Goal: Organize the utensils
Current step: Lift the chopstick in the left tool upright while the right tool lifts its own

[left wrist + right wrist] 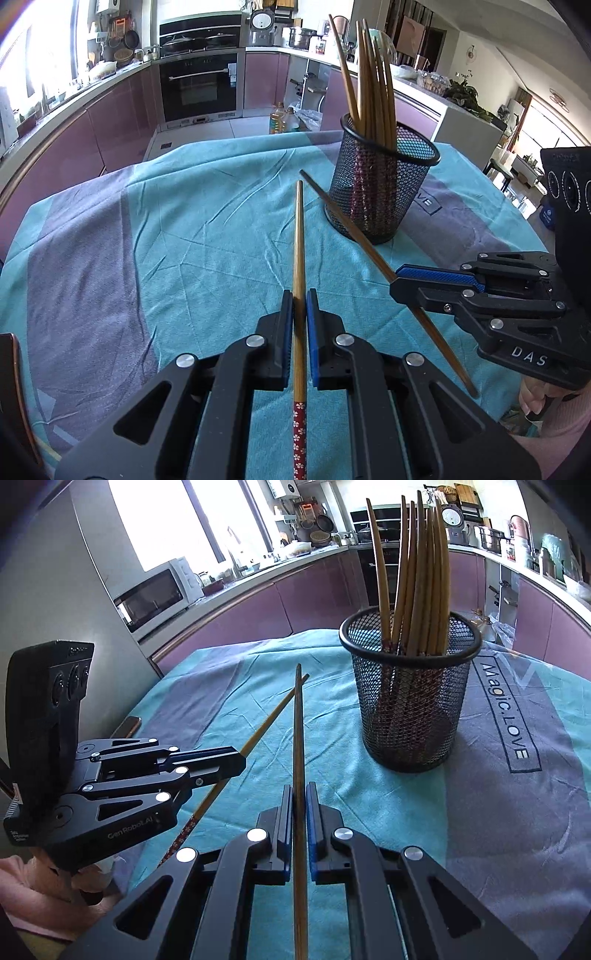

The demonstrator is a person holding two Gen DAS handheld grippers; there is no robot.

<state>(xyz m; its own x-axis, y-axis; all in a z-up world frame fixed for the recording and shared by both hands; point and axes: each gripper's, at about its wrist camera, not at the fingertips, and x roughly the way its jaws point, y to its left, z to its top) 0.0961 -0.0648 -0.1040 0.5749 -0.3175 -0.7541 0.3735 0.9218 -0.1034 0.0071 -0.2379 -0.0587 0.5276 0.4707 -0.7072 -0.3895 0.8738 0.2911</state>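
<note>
A black mesh holder (380, 192) (412, 698) stands on the teal cloth with several wooden chopsticks (373, 81) (417, 576) upright in it. My left gripper (299, 299) is shut on a single chopstick (299, 240) that points ahead, its red flowered end toward the camera. My right gripper (299, 794) is shut on a second chopstick (298, 731), which points forward to the left of the holder. In the left wrist view, the right gripper (397, 282) shows at the right, gripping its chopstick (343, 218) aslant. The left gripper (240, 762) and its chopstick (273, 710) appear at the left of the right wrist view.
The teal and grey cloth (166, 221) (517, 812) covers the round table. Purple kitchen cabinets (122, 122), an oven (201, 86) and a microwave (155, 590) lie beyond the table's edge. A person's sleeve (554, 424) shows at the lower right.
</note>
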